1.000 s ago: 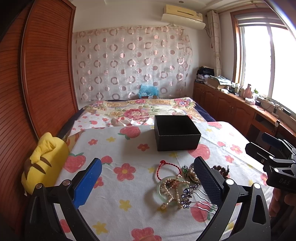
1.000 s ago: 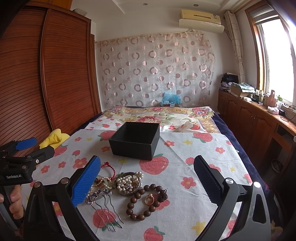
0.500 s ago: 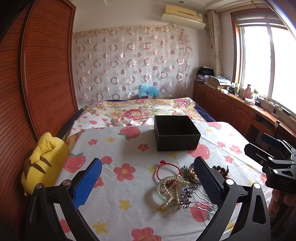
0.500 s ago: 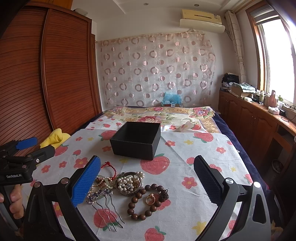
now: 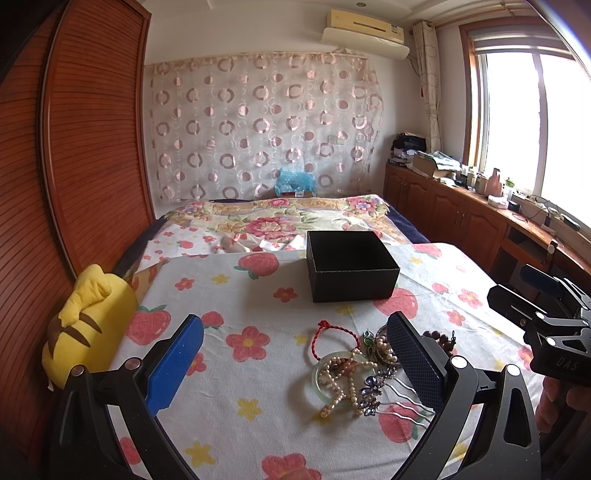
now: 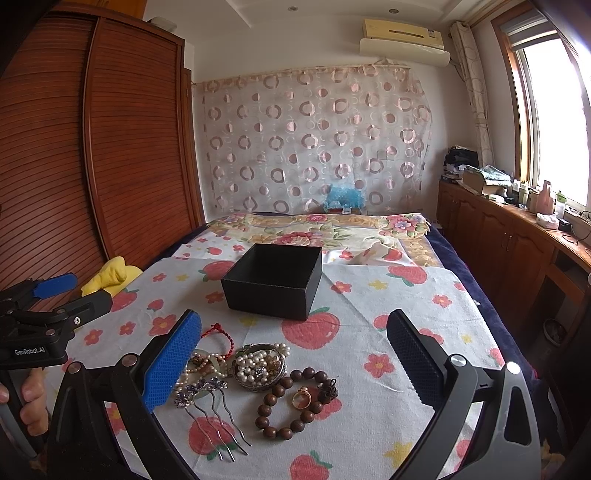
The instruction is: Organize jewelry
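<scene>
A yellow plush toy (image 5: 86, 328) lies at nine o'clock, a wooden wardrobe (image 5: 92, 147) behind it, and an air conditioner (image 5: 365, 27) at twelve o'clock.

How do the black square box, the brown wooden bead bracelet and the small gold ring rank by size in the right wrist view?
1. Black square box, largest though farthest.
2. Brown wooden bead bracelet.
3. Small gold ring, inside the bracelet's loop.

"GenRobot.AI" on left hand-held gripper (image 6: 55, 295); right hand-held gripper (image 5: 532, 295) probably "DAS".
</scene>
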`<state>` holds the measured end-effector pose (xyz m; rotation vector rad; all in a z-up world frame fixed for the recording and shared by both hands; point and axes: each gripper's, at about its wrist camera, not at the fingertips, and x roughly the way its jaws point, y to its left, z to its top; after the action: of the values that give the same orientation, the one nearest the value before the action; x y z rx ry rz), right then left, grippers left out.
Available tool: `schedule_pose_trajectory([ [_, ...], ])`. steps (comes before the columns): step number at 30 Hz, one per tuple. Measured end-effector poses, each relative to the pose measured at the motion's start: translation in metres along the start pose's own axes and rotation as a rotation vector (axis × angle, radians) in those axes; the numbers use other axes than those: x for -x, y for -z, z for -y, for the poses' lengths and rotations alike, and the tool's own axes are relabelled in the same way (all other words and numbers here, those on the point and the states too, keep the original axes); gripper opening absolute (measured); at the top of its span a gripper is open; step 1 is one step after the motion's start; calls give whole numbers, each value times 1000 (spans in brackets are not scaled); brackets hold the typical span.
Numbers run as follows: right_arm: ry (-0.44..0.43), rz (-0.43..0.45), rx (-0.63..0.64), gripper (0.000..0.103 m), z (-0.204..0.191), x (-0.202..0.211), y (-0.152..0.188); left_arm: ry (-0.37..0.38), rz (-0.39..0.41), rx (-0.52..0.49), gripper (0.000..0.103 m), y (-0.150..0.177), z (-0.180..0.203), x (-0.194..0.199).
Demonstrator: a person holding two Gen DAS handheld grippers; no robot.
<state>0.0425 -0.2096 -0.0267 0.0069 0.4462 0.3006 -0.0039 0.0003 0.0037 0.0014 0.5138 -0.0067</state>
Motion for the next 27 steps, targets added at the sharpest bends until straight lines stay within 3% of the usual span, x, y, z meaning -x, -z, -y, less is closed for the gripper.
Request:
schedule_pose_trajectory([
  [16,-1,-1,0,101,1,0,0,0,-2,2,96,-5,11,7],
  [27,-62,-44,21,100,-9,-9,2,20,-82,-16,96,4,22,-17],
])
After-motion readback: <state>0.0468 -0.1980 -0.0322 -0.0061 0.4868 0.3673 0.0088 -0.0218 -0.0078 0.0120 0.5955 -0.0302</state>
